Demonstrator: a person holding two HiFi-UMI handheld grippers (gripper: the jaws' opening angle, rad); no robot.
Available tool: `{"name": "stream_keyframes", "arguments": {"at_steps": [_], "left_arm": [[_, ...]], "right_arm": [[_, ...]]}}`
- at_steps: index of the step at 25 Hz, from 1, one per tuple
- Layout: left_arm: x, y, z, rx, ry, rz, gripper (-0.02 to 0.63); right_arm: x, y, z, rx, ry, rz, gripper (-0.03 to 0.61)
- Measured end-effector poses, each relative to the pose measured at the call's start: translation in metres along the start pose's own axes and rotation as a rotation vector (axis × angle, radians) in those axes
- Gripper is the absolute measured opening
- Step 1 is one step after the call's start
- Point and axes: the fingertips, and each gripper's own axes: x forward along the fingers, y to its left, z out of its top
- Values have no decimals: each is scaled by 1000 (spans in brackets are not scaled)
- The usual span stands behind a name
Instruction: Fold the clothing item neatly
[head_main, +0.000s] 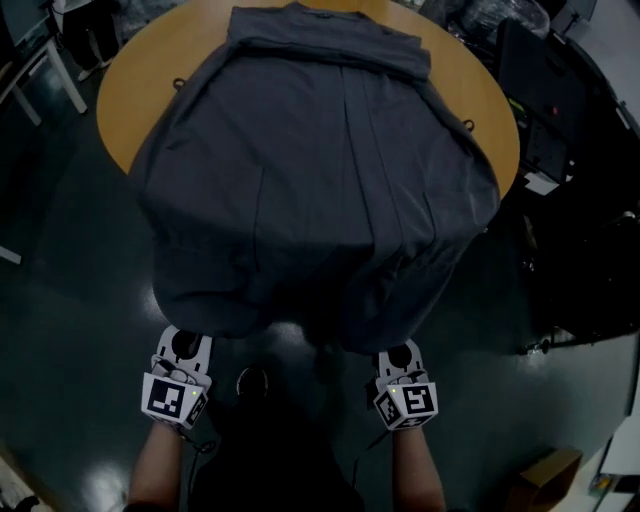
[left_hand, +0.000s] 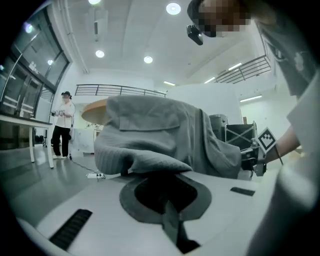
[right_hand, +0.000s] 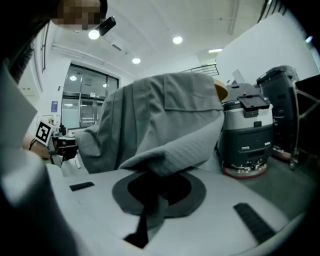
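Note:
A dark grey garment (head_main: 320, 180) is draped over a round wooden table (head_main: 128, 95), and its near end hangs off the edge toward me. My left gripper (head_main: 190, 338) is shut on the ribbed hem at the lower left corner. My right gripper (head_main: 399, 352) is shut on the hem at the lower right. In the left gripper view the hem (left_hand: 150, 162) runs into the closed jaws of the left gripper (left_hand: 161, 176), and the right gripper's marker cube (left_hand: 266, 139) shows beyond. In the right gripper view the hem (right_hand: 172, 160) is pinched in the right gripper (right_hand: 155, 176).
Black equipment (head_main: 545, 110) stands right of the table, white furniture legs (head_main: 45, 65) at the far left, and a cardboard box (head_main: 547, 476) at the lower right. A person (left_hand: 62, 127) stands far off. A grey machine (right_hand: 247, 135) sits on the floor.

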Motion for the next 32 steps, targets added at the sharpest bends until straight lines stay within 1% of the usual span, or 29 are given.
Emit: {"name": "stream_keyframes", "arguments": {"at_steps": [3,6,8,10,14,19,24,26,29,32], "left_arm": [[-42,-8,46,-33,19,21,12],[-80,-12,100,-55,33,58,12],[-103,-14,136,-64,45,76,12],[-119,-18,171,-59,55,74,12],[-130,-28,238,-49,37,66,12],[-120,-25,301,-50,-18,63,12],[-84,-15,346,-41,-44,18,12],[-69,1,367,-50,-59,6,12],[-48,36,398,-71,-84,0,12],[-27,70,425,-59,-97,-26,12]], "right_arm": [[-38,11,36,43,27,-18,6],[-72,22,82,57,52,-20,5],[-92,31,114,40,76,-12,5],[-108,42,146,12,95,3,5],[-125,57,206,-50,115,41,5],[-130,47,268,-85,116,6,5],[-119,36,315,-121,117,-17,5],[-106,33,340,-110,101,-43,5],[-79,28,386,-97,60,-80,5],[-51,20,427,-96,17,-115,5]]}}
